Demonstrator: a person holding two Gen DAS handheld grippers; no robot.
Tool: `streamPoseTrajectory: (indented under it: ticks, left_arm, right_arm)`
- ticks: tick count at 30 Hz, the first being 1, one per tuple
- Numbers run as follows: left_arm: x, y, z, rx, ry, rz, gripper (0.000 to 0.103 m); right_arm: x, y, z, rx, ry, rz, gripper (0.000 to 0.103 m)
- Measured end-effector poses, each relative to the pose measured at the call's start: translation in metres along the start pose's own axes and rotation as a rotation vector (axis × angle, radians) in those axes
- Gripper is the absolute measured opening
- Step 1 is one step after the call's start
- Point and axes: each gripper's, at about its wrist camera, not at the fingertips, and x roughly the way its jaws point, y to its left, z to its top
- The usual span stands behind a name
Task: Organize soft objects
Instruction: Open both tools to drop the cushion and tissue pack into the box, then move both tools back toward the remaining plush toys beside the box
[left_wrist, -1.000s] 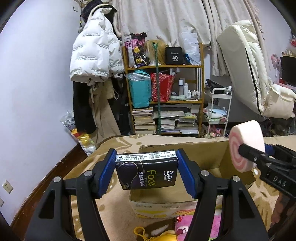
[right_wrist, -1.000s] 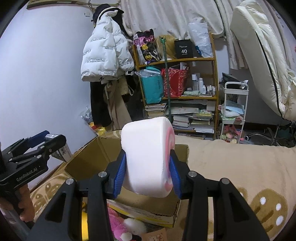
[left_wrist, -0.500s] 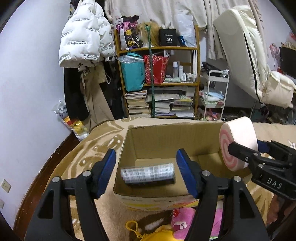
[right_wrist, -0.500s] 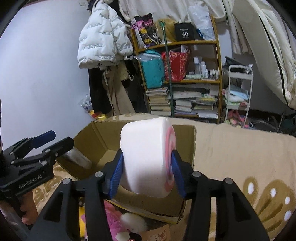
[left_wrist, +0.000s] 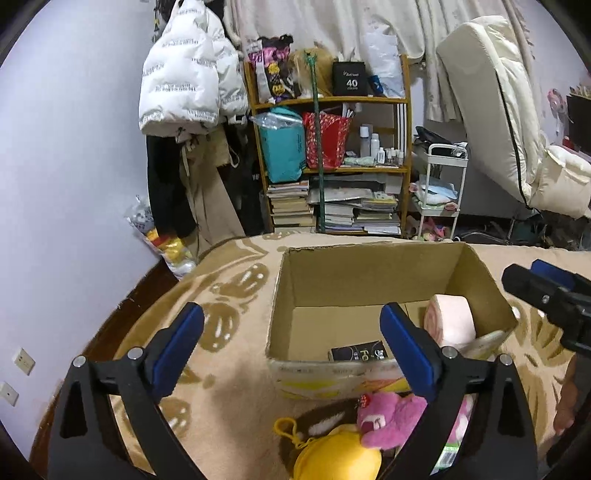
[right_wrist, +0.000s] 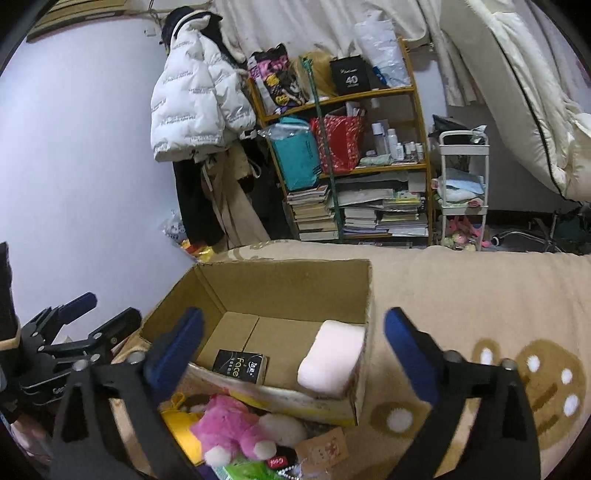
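Observation:
An open cardboard box (left_wrist: 369, 269) (right_wrist: 280, 280) stands on a beige blanket. Inside lie a black tissue pack (left_wrist: 357, 353) (right_wrist: 241, 365) near the front wall and a pink roll-shaped cushion (left_wrist: 448, 322) (right_wrist: 332, 358) at the right end. My left gripper (left_wrist: 291, 339) hovers at the box's front left, jaws opening wide with nothing between them. My right gripper (right_wrist: 293, 339) hangs over the box's front, jaws likewise opening and empty. In front of the box lie a pink plush toy (left_wrist: 391, 417) (right_wrist: 236, 424) and a yellow soft pouch (left_wrist: 336, 458).
A wooden shelf (left_wrist: 332, 162) crammed with books, bags and bottles stands behind the bed, beside a hanging white puffer jacket (left_wrist: 188, 74). A white trolley (left_wrist: 439, 192) and an upright cream mattress (left_wrist: 491, 122) are at the right. Small packets (right_wrist: 321, 448) lie by the plush.
Both grippers opened wide. The tissue pack dropped from my left gripper and the pink cushion from my right; both now rest on the box floor.

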Motion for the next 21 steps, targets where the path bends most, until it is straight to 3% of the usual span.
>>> streamPoseTrajectory:
  ticks: [6,21]
  left_arm:
    - [-0.035,0.002,-0.006,0.033,-0.037,0.027,0.101]
    - [-0.09,0.023,-0.039,-0.008,0.017,0.046,0.101]
  right_arm:
    - [-0.02,0.005,-0.003,-0.023,0.003,-0.012,0.103]
    - [-0.066,0.031,-0.018,-0.088,-0.008,-0.02,0.103]
